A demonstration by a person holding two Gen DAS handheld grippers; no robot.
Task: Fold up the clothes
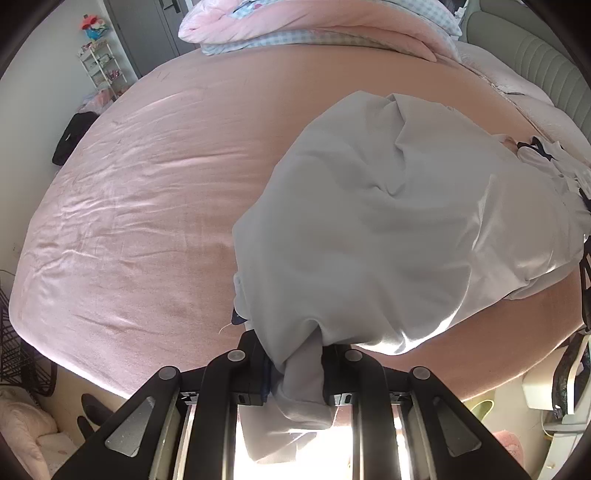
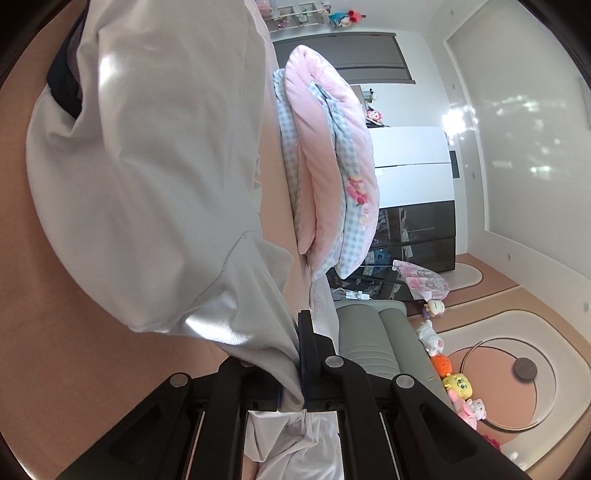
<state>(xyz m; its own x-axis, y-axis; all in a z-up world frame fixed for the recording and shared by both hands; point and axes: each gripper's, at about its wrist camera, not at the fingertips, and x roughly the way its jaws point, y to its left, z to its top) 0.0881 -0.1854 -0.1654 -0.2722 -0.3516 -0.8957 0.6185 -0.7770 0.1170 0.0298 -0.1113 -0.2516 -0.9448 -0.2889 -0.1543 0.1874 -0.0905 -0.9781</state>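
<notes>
The bed (image 1: 147,206), spread with a pink sheet, fills most of my left wrist view, wrinkled toward the left of the frame and smooth further up. In my right wrist view the same pink surface runs down the left side of the frame.

On it lies the pale grey garment (image 1: 388,221), the thing I am folding. It takes up the centre and right of the left view, bunched into soft creases, with dark trim showing at its right edge. One end of it trails down to the lower centre, where my left gripper (image 1: 295,373) has its jaws closed on a gathered wad of the cloth.

In the right view the garment (image 2: 155,166) hangs across the upper left and centre, a dark collar-like edge at the upper left of the frame. Its lower corner narrows into my right gripper (image 2: 301,369), whose jaws are pinched tight on the fabric; more of the cloth spills below them at the bottom centre.

A folded pink and blue-checked quilt (image 1: 295,26) sits at the top of the left view, and appears again in the centre of the right view (image 2: 332,166).

Smaller still: a padded grey headboard (image 1: 535,62) at the upper right of the left view, and a row of plush toys (image 2: 454,384) on the floor at the lower right of the right view.
</notes>
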